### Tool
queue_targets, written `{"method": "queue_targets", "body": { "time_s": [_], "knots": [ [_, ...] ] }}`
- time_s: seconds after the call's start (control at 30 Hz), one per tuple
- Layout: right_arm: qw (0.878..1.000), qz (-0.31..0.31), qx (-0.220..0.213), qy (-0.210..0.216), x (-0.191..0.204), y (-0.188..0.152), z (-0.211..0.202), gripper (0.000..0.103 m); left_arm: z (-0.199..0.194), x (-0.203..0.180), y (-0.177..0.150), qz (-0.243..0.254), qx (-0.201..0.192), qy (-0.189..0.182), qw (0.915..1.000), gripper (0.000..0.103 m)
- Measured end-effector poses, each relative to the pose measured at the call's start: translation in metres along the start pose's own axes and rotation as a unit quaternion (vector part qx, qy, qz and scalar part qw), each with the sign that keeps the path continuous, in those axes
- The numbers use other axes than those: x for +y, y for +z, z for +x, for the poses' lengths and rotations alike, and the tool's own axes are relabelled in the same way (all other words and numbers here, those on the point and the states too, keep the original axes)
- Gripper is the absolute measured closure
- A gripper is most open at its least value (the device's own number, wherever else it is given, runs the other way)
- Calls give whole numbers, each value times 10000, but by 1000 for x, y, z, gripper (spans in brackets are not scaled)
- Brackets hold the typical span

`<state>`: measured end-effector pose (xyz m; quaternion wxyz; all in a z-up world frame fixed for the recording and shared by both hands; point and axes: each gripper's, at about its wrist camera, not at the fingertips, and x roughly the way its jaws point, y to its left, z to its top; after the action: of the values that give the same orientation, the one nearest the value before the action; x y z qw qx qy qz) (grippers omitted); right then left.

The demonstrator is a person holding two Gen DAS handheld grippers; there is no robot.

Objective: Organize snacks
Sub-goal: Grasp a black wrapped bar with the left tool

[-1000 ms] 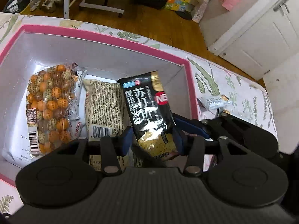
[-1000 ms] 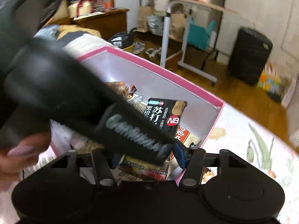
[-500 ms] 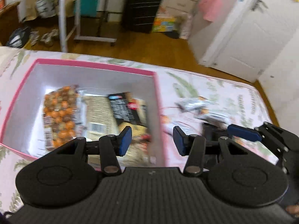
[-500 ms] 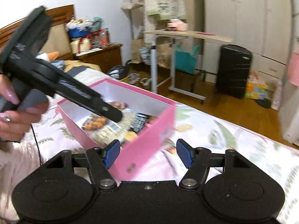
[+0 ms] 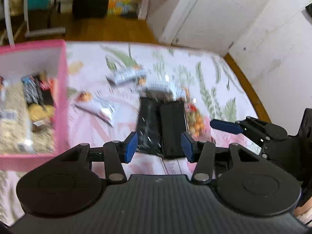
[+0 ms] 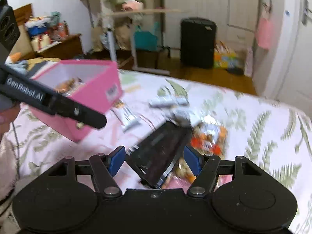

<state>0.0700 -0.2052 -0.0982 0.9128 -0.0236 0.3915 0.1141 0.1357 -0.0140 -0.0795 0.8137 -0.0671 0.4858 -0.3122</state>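
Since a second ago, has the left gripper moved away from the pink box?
Yes. The left gripper has swung right: the pink box now sits at the view's left edge, and black packets lie ahead.

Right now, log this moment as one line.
left gripper: open, empty | right gripper: open, empty | black packet: on bedspread, ahead of both | pink box: holds snacks

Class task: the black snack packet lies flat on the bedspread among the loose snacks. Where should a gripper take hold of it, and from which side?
Grip the black packet across its narrow width near the close end, coming from above. It lies flat and long, pointing away from the open left gripper, whose fingers already stand either side of it. Its far end is partly under a silver wrapper.
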Motion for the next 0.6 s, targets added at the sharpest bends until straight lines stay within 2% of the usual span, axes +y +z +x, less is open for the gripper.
{"method": "queue_targets", "body": {
  "time_s": [0.23, 0.4, 0.47, 0.6],
  "knots": [
    [9993, 307, 185, 147, -15, -22, 31, 32, 66, -9, -5, -57, 330, -292, 9990, 55],
    [9991, 381, 189, -61, -11, -33, 45, 34, 113, -7, -7, -351, 659, -270, 9968, 53],
    [9991, 373, 115, -139, -7, -37, 44, 37, 120, -7, -10, -457, 723, -373, 9956, 52],
    [9989, 394, 112, -247, -3, -44, 46, 41, 122, -11, -10, -370, 707, -381, 9961, 49]
  ]
}}
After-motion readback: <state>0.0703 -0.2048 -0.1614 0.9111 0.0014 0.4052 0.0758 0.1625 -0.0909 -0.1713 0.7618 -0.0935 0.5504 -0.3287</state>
